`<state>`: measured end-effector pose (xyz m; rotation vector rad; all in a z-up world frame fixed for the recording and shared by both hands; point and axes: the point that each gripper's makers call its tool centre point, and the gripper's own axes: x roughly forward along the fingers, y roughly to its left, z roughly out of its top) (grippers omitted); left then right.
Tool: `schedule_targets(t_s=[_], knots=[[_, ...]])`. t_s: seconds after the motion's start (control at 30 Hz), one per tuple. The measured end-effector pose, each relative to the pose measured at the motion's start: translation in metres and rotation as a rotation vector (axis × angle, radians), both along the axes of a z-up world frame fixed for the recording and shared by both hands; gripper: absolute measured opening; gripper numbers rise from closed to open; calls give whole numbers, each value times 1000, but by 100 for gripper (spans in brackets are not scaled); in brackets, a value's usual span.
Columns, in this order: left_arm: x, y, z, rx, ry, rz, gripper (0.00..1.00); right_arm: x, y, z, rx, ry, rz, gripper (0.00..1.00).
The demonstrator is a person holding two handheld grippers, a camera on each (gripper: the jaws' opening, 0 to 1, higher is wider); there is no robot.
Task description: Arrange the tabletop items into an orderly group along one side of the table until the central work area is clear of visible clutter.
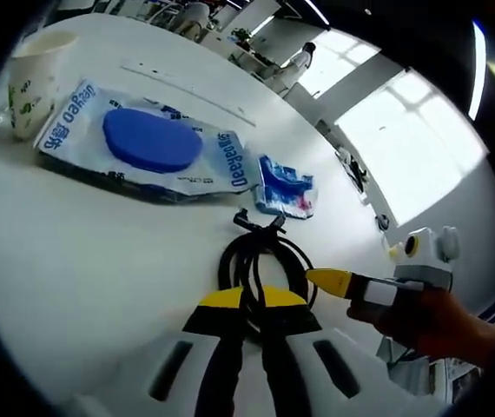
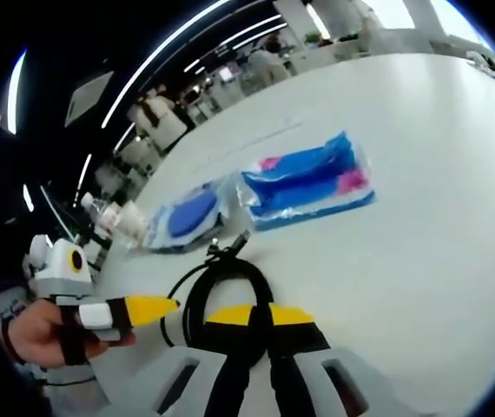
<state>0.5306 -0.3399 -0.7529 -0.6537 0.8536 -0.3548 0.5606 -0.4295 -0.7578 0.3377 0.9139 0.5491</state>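
A black coiled cable (image 1: 263,256) (image 2: 221,280) lies on the white table (image 1: 82,261) between both grippers. My left gripper (image 1: 252,300) has its yellow tips together against the coil's near edge; from the other side it (image 2: 152,308) shows as a shut yellow point at the coil's left edge. My right gripper (image 2: 256,314) is also shut with its tips at the coil, and its tip (image 1: 330,280) touches the coil's right side, held by a hand (image 1: 438,321). No frame shows whether a strand is pinched. Beyond lie a wet-wipes pack with a blue lid (image 1: 148,143) (image 2: 187,217) and a small blue packet (image 1: 284,187) (image 2: 308,182).
A paper cup (image 1: 35,82) (image 2: 130,221) stands past the wipes pack near the table's far end. Bare white tabletop (image 2: 438,200) stretches around the items. Desks, people and bright windows (image 1: 404,148) are in the room behind.
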Motion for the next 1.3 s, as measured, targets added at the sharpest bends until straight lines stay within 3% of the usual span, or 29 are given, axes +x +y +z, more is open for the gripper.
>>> schedule_targets(t_s=[0.67,1.0,1.3], knots=[[4,3,9,-10,3,30,5,4,-8,3,-18,4,-20,5],[-9,23,19,8,-20,29,5,1,-8,4,-35,-5,-4,10],[-34,54,24,63,-44,16,5,-9,-12,0,-94,-4,25,13]])
